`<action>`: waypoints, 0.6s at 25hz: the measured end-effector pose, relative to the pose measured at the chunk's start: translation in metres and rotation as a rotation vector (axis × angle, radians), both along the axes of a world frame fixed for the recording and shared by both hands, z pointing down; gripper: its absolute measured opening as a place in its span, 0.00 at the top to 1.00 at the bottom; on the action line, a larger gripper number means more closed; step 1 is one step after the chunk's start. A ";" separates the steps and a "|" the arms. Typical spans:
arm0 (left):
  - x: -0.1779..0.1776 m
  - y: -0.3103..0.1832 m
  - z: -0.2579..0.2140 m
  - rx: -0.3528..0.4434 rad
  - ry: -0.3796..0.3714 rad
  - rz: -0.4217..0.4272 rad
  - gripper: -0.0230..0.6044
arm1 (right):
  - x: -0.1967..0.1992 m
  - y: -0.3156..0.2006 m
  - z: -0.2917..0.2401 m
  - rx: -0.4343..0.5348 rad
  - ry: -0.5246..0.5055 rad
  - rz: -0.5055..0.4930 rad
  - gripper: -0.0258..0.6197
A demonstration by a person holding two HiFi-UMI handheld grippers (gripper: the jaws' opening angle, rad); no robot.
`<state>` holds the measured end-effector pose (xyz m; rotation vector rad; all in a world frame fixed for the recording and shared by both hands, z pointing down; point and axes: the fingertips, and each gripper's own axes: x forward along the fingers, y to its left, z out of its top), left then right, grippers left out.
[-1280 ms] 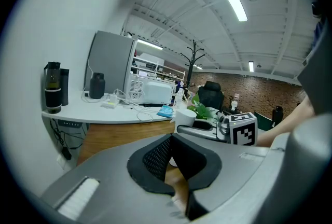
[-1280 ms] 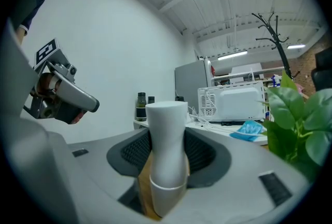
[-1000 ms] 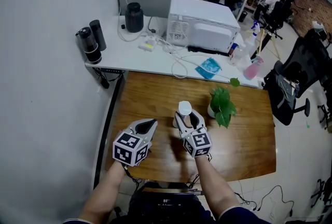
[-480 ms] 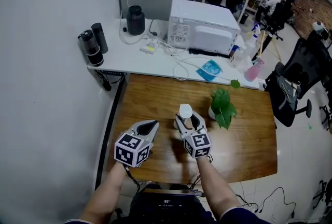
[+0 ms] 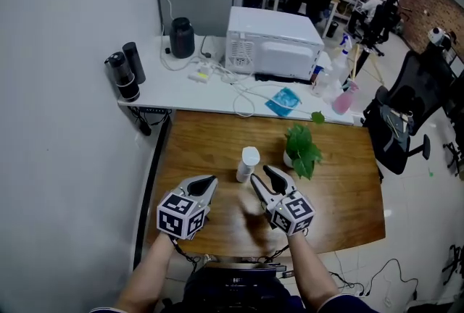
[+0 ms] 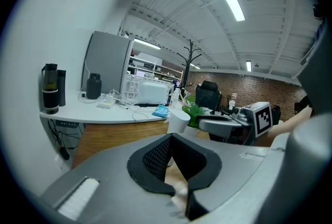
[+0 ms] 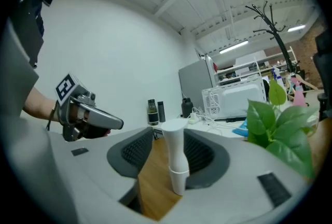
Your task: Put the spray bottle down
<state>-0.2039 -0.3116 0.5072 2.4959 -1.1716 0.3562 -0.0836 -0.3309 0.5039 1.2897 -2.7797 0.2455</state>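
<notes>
The right gripper is held low over the near part of the wooden table, its jaws pointing away from the person. They stand about half apart and are closing, and neither pad touches anything. The bottle is not in its grip. It stands upright on the table just ahead of the jaw tips. From the head view it sits a little to the left of the line along which the jaws point. In the right gripper view it shows white and narrow-waisted in the gap between the pads, its base on the wood beyond them.

The plant stands on the table just to the right of the bottle, ahead of the right gripper, with its leaves close to that gripper's right jaw.

The left gripper hovers over the table's near left part, beside the right gripper and apart from it. Its jaws meet at the tips and hold nothing. The bottle is ahead of it and to its right, clear of it.

Behind the table runs a white desk with a microwave on it.
</notes>
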 end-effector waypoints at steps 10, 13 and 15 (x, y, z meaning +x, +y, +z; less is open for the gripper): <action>0.026 0.022 -0.024 0.056 0.005 0.027 0.95 | 0.029 0.064 -0.056 -0.025 -0.107 -0.016 0.96; 0.030 0.027 -0.027 0.061 0.011 0.027 0.95 | 0.027 0.069 -0.060 -0.041 -0.120 -0.030 0.96; 0.032 0.030 -0.030 0.066 0.012 0.027 0.95 | 0.027 0.069 -0.064 -0.041 -0.116 -0.040 0.96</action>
